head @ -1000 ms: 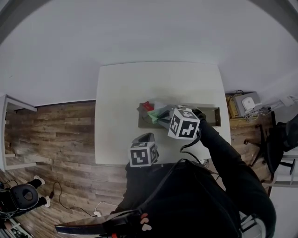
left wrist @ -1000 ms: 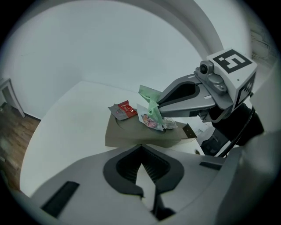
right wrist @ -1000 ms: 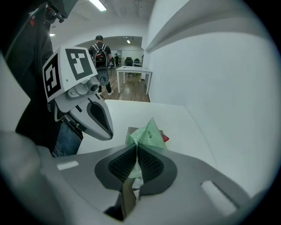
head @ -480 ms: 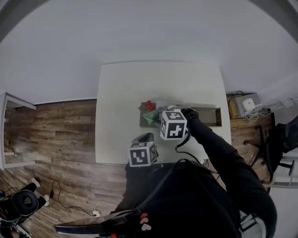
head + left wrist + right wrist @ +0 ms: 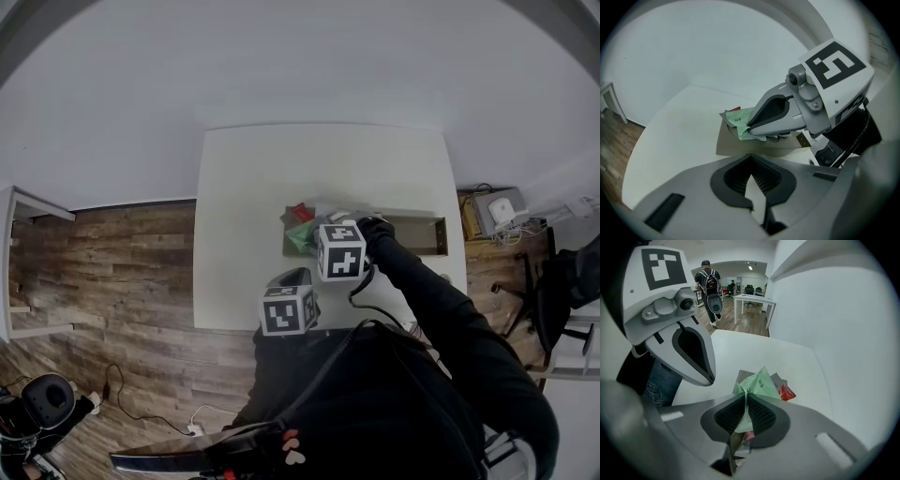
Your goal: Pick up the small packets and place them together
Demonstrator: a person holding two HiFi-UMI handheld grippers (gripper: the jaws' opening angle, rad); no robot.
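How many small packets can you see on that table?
3. A green packet is pinched in the jaws of the right gripper, a red packet lies beside it, and a grey packet behind it. Others may be hidden beneath.

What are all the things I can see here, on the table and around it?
Table: one, white, middle of the room.
Cardboard tray: one, brown, on the table's near half.
Green packet: one, green, clamped in the right tongs at the tray's left end.
Red packet: one, red, in the pile at that end.
Pale packet: at least one, grey-white, partly under the green one.
Floor: wood-brown, around the table.
Passer-by: one, dark clothes and backpack, far off beside a white desk.
Left tongs: grey, marker cube, shut and empty, at the table's near edge.
Right tongs: grey, marker cube, shut on the green packet.
Sleeve: black, behind the right tongs.
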